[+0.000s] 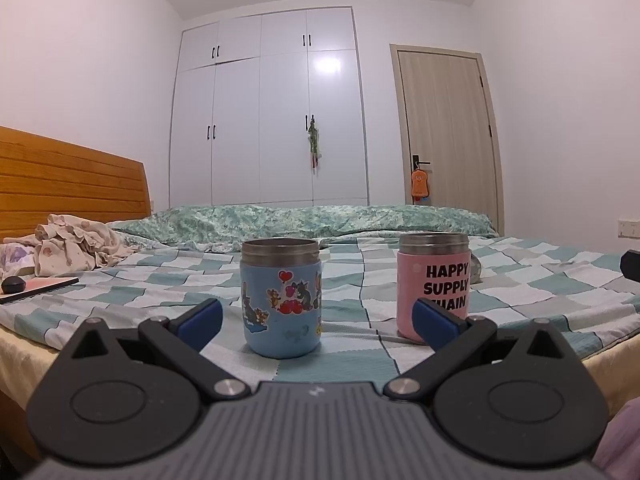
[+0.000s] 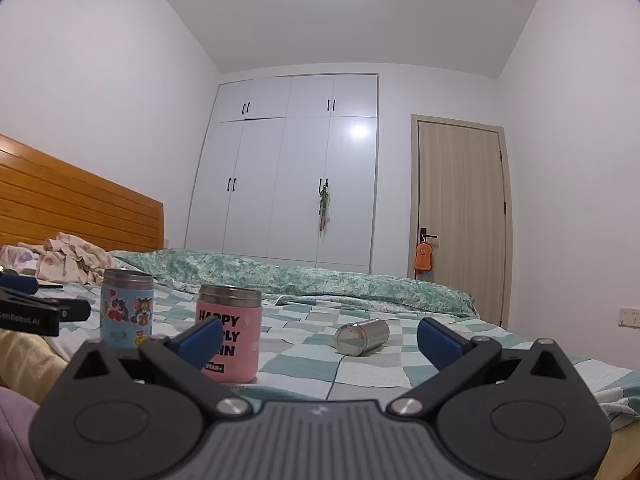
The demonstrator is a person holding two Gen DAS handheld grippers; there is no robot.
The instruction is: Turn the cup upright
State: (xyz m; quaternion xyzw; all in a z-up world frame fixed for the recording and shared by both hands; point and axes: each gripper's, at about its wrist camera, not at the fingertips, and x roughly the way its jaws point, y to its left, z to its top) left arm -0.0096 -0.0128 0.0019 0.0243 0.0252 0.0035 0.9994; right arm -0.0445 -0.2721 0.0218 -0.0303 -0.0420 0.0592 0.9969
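Note:
A blue cartoon cup [image 1: 281, 297] and a pink "HAPPY SUPPLY CHAIN" cup [image 1: 433, 280] stand upright on the checked bedspread. A small steel cup [image 2: 362, 336] lies on its side farther right, its flat end toward the camera; in the left wrist view only its edge [image 1: 476, 270] shows behind the pink cup. My left gripper [image 1: 318, 322] is open and empty, just in front of the blue cup. My right gripper [image 2: 320, 342] is open and empty, short of the steel cup. The blue cup [image 2: 127, 311] and pink cup [image 2: 229, 334] sit to its left.
A crumpled cloth pile [image 1: 72, 250] and a flat tablet-like item [image 1: 38, 285] lie at the left by the wooden headboard [image 1: 68, 184]. A green quilt [image 1: 304, 222] runs along the bed's far side. The left gripper's body [image 2: 32, 314] shows at the right wrist view's left edge.

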